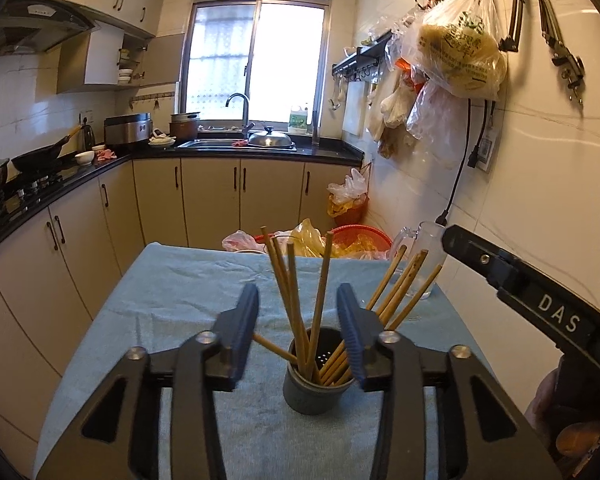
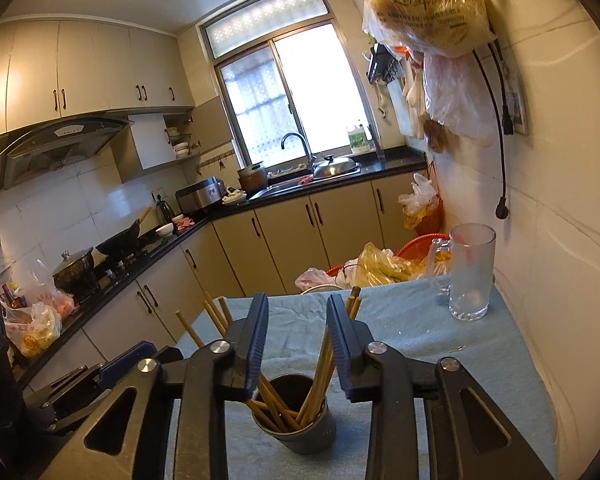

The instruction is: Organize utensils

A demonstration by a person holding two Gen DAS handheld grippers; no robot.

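- The table (image 1: 148,300), covered with a light blue towel (image 2: 420,332), carries everything the task concerns; it stands in a kitchen with dark counters along the far and left walls.
- The glass mug (image 2: 470,272) stands upright near the table's far right corner, well apart from the holder and seemingly empty (its frosted wall makes that hard to confirm).
- The grey chopstick holder (image 1: 314,386) sits upright on the towel toward the near edge, directly in front of both cameras; a perforated insert shows inside its mouth.
- The wooden chopsticks (image 1: 296,292) stand fanned out in the holder, one cluster leaning left and upright, another leaning right toward the mug; none lie loose on the towel in either view.
- The left gripper (image 1: 298,320) hovers above and just behind the holder with its jaws apart, the upright cluster rising between the blue pads (image 1: 246,320) without being pinched.
- The right gripper (image 2: 298,340) hangs over the same holder, jaws likewise apart and clamped on nothing; a few sticks pass close by its right finger, though whether they touch it cannot be told.
- Judged from this layout, the step in hand is taking chopsticks out of the holder, probably to sort them toward the mug (a guess; the task names no destination).
- The next move calls for centring one gripper on a few sticks, closing firmly, and lifting straight up so the light holder does not tip.
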